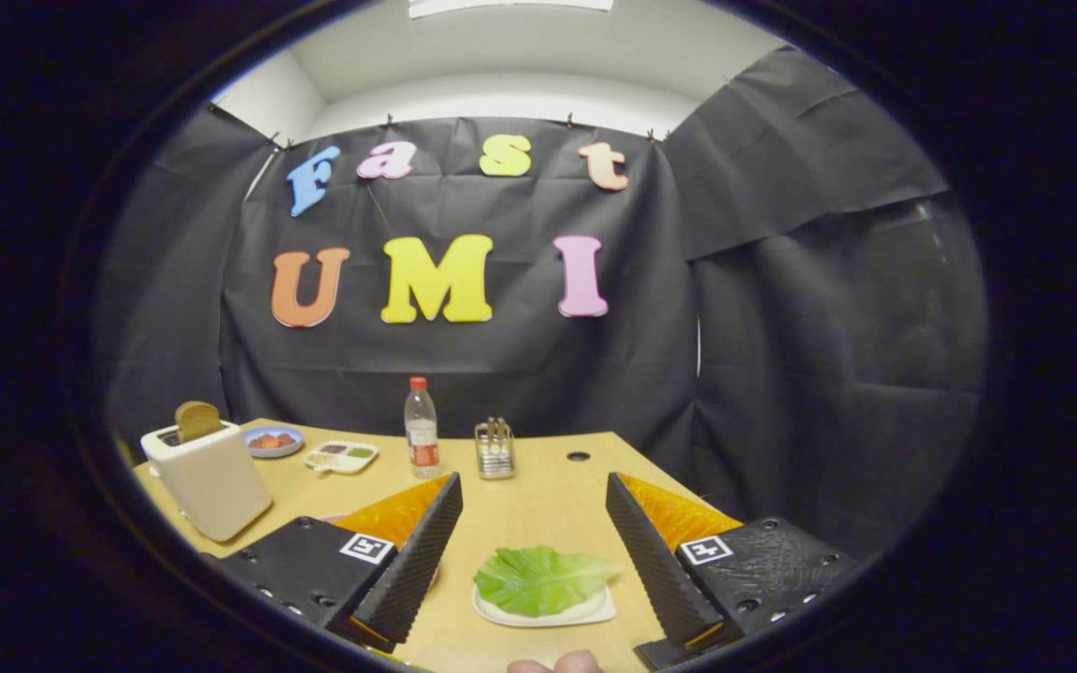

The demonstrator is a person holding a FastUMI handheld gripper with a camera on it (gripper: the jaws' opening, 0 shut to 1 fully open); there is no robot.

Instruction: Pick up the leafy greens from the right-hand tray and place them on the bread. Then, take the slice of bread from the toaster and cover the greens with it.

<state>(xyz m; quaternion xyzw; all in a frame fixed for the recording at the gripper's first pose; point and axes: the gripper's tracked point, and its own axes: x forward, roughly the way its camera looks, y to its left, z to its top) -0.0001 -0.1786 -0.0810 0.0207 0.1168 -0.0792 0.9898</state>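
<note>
**Claw open above the lettuce tray**

The claw (533,570) stands wide open and holds nothing. Between its fingers, on the desk (538,495), a lettuce leaf (538,579) lies on a small white tray (585,612). Well beyond the leaf and off to the left stands a white toaster (211,481) with a bread slice (196,420) upright in its slot. Behind the toaster sit a blue plate (273,440) and a bottle (421,428).

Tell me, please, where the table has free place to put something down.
Bare wood lies beyond the leafy greens, up to the bottle and metal rack. Crowded: the toaster, plate and tray. The open gripper flanks the greens.
</note>
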